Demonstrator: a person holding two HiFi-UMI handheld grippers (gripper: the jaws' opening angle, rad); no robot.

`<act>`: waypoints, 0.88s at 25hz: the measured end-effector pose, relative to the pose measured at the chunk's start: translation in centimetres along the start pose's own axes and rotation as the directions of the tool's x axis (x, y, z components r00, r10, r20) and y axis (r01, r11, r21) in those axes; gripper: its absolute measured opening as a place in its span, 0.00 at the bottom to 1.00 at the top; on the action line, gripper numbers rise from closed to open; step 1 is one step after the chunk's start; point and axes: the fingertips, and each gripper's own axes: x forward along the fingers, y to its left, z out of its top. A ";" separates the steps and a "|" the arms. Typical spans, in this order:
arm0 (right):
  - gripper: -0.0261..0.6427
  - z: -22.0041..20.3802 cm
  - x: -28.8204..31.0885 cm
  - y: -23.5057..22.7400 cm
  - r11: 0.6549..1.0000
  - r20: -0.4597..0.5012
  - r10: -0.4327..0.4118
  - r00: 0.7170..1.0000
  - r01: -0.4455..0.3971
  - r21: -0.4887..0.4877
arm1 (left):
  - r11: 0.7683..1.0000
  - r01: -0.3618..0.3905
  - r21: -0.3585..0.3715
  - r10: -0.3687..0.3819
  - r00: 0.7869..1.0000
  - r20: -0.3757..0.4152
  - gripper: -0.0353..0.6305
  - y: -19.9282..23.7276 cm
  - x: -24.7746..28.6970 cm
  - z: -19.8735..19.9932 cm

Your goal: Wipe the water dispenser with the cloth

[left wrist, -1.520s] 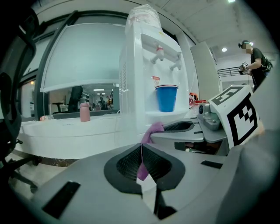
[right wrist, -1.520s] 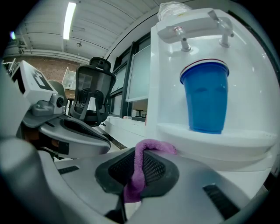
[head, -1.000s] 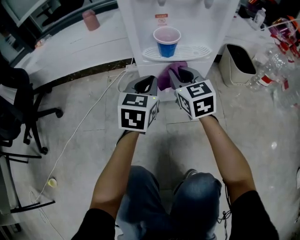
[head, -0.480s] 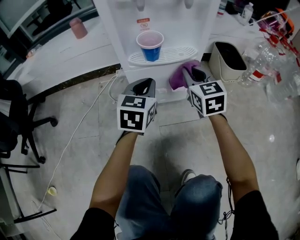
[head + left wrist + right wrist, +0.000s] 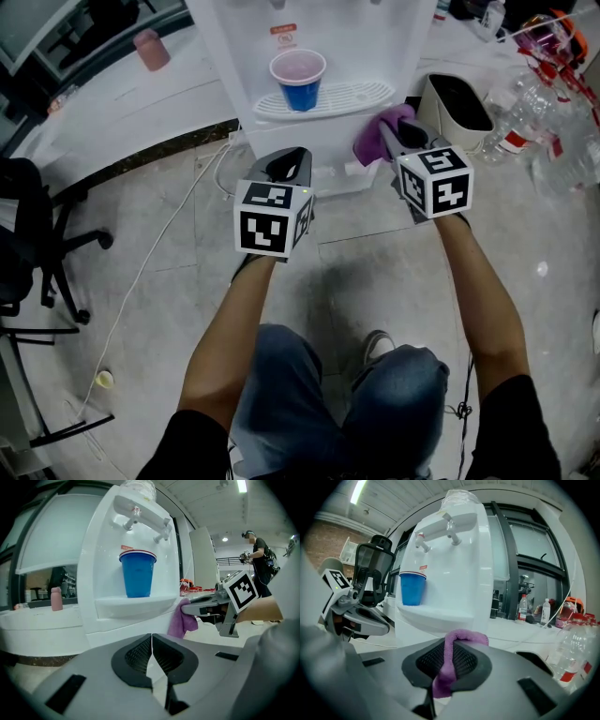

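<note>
The white water dispenser (image 5: 319, 56) stands in front of me with a blue cup (image 5: 298, 80) on its drip tray (image 5: 347, 96). My right gripper (image 5: 396, 139) is shut on the purple cloth (image 5: 380, 131), held at the dispenser's lower right corner just below the tray. In the right gripper view the cloth (image 5: 447, 663) hangs over and between the jaws, with the dispenser (image 5: 459, 573) close ahead. My left gripper (image 5: 287, 167) hovers shut and empty in front of the dispenser's base; in the left gripper view its pads (image 5: 140, 654) meet with nothing between them.
A white bin (image 5: 455, 108) stands right of the dispenser, with plastic bottles (image 5: 553, 84) beyond it. A cable (image 5: 159, 253) runs over the floor at left, near an office chair (image 5: 37, 244). A pink bottle (image 5: 150, 47) stands on the white ledge. A person (image 5: 257, 550) stands far off.
My right gripper has carried the cloth rightward along the dispenser's front, from under the tray's middle to its right corner. The left gripper has stayed roughly in place.
</note>
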 end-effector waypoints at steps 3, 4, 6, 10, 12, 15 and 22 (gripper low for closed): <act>0.09 0.3 -0.6 1.8 0.999 0.013 0.030 0.999 -0.030 -0.011 | 1.000 -0.008 -0.005 0.008 1.000 0.001 0.09 0.6 -0.4 -0.5; 0.09 0.4 -0.8 2.5 0.999 0.020 0.042 0.999 -0.042 -0.015 | 1.000 -0.011 -0.006 0.011 1.000 0.003 0.09 0.8 -0.6 -0.7; 0.09 0.8 -1.0 4.1 0.998 0.035 0.066 0.997 -0.065 -0.019 | 1.000 -0.018 -0.009 0.018 1.000 0.010 0.09 1.2 -1.1 -1.0; 0.09 1.3 -0.6 7.4 0.993 0.067 0.122 0.990 -0.121 -0.012 | 0.999 -0.033 -0.035 0.034 0.999 0.012 0.09 2.2 -2.0 -2.4; 0.09 1.0 0.0 9.3 0.989 0.071 0.151 0.986 -0.150 -0.009 | 0.998 -0.049 -0.049 0.049 0.999 0.000 0.09 2.6 -2.5 -3.6; 0.09 0.2 1.1 12.1 0.981 0.071 0.192 0.979 -0.192 -0.001 | 0.995 -0.071 -0.071 0.071 0.997 -0.009 0.09 3.0 -3.2 -5.2; 0.09 -2.5 4.4 18.2 0.959 0.039 0.283 0.958 -0.283 -0.012 | 0.988 -0.117 -0.102 0.116 0.993 -0.015 0.09 4.4 -5.2 -7.7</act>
